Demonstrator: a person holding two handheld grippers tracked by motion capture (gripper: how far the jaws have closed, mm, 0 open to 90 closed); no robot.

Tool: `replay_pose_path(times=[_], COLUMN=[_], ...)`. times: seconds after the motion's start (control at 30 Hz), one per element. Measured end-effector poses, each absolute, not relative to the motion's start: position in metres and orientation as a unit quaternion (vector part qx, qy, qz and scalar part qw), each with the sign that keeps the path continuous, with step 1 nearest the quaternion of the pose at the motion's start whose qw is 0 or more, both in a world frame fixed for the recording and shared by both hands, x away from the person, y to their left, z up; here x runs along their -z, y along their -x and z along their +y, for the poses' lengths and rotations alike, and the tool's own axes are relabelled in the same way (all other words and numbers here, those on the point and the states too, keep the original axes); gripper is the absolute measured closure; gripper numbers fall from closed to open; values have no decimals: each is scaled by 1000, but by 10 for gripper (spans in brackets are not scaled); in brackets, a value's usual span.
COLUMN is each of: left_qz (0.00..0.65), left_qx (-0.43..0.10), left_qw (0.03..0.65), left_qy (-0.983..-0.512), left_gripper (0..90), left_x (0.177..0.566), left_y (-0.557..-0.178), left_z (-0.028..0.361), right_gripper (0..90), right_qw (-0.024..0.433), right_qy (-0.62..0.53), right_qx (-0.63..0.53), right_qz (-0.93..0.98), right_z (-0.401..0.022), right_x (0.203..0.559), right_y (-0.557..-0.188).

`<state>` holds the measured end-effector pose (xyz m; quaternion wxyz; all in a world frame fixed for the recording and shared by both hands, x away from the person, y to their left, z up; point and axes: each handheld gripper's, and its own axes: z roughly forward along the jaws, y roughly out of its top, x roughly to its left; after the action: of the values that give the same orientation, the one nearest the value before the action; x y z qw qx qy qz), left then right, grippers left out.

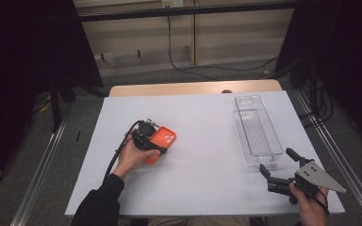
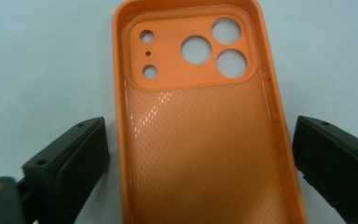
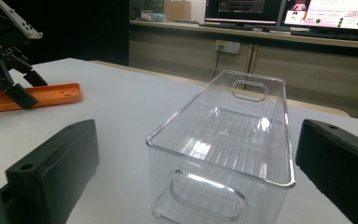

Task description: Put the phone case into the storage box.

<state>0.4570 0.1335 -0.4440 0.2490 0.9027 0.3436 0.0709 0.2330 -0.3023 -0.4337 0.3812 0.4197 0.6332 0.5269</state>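
A: Item one: orange phone case point(image 2: 200, 135), lying open side up on the white table cover point(image 1: 202, 155), left of centre. Our left gripper point(image 1: 146, 136) straddles it, jaws spread wide, one on each long edge; we cannot tell whether they touch it yet.

B: Handling note: we should close squarely on the two long walls, below the camera cut-outs, and squeeze gently, since the soft rim will likely flex.

A: Item two: clear plastic bin point(image 1: 257, 132), empty, on the right side, running near to far. Our right gripper point(image 1: 278, 169) sits just near of its near end, jaws wide, holding nothing.

B: Surface: plain white sheet over a wooden top point(image 1: 193, 88). Room: grey floor, black frame rails point(image 1: 37, 174), a cable point(image 1: 179, 61) trailing down the far wall, lit monitors point(image 3: 335, 14) far behind the bin.
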Motion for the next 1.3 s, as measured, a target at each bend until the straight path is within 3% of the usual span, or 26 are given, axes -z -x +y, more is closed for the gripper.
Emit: replay_pose_path(times=[0.6, 0.83, 1.3], left_qz=[350, 358, 365], left_qx=[-81, -82, -80], left_qw=[244, 234, 235], left_qy=[-901, -900, -897], left_gripper=[71, 151, 159], left_x=[446, 441, 439], left_y=[-454, -452, -452], left_z=[131, 128, 128], right_gripper=[0, 0, 0], right_qw=[382, 382, 381], right_qy=[-418, -418, -419], right_qx=[-529, -527, -527], right_qz=[633, 633, 634], right_z=[-302, -302, -302], right_x=[434, 434, 434], right_y=[-233, -233, -233])
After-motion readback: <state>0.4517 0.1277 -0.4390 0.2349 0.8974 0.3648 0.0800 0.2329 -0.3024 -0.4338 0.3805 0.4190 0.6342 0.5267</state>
